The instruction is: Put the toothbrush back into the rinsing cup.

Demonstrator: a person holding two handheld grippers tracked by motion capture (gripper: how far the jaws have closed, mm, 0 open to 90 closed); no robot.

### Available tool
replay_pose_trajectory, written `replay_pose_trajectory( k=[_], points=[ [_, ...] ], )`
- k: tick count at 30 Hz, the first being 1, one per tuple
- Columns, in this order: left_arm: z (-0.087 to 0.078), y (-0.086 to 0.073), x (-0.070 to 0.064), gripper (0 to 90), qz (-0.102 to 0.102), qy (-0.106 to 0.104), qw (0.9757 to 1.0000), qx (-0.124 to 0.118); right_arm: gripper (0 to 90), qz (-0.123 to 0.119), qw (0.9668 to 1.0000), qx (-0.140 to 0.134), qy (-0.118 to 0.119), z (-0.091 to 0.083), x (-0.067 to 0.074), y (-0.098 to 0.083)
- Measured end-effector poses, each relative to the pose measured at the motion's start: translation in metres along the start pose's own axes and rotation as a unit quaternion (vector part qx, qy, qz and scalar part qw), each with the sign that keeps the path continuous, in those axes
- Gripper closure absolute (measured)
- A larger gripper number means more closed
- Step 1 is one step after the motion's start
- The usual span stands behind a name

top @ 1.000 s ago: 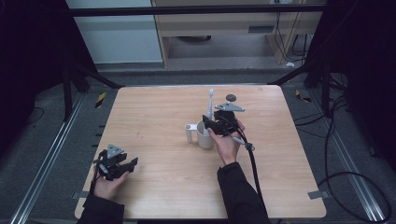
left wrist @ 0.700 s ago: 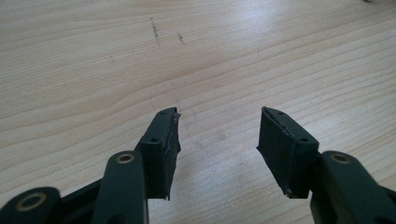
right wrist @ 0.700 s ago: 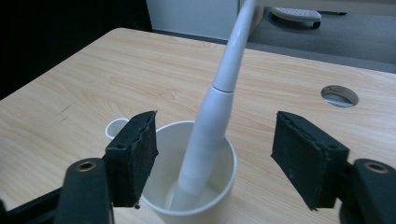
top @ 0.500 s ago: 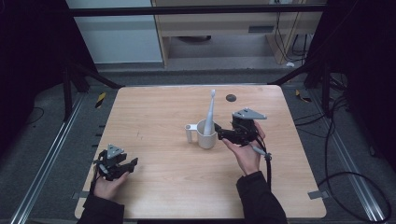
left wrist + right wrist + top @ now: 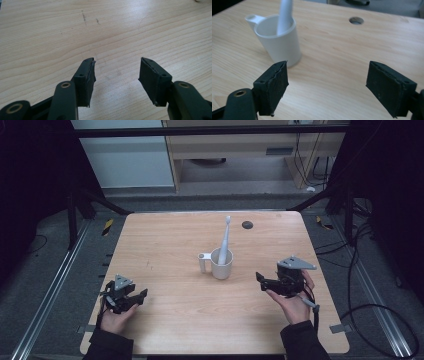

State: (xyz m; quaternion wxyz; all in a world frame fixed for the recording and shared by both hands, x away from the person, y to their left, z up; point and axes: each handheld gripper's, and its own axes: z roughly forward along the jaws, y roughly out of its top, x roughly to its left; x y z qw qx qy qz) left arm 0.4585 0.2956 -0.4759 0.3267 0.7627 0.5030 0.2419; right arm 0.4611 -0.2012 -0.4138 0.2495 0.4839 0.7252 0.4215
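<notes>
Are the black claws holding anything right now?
No. The left gripper and the right gripper are both open with nothing between the jaws. The toothbrush stands in the cup, away from both.

Soft, even light fell on the table (image 5: 165,245) while its surroundings lay dark. Shadows were faint. The cup (image 5: 279,40) looked slightly blurred; the high view was grainy.

toothbrush (image 5: 284,15) head cut off by top edge
</notes>
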Motion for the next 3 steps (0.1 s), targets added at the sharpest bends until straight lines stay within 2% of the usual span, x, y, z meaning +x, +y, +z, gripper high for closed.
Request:
replay_pose_trajectory(
  k=[3],
  points=[
    [0.0000, 0.0000, 0.0000, 45.0, 0.000, 0.001, 1.0000, -0.001, 16.5, 0.006, 0.9999, 0.010, -0.009, -0.0028, -0.0073, -0.0099]
  ],
)
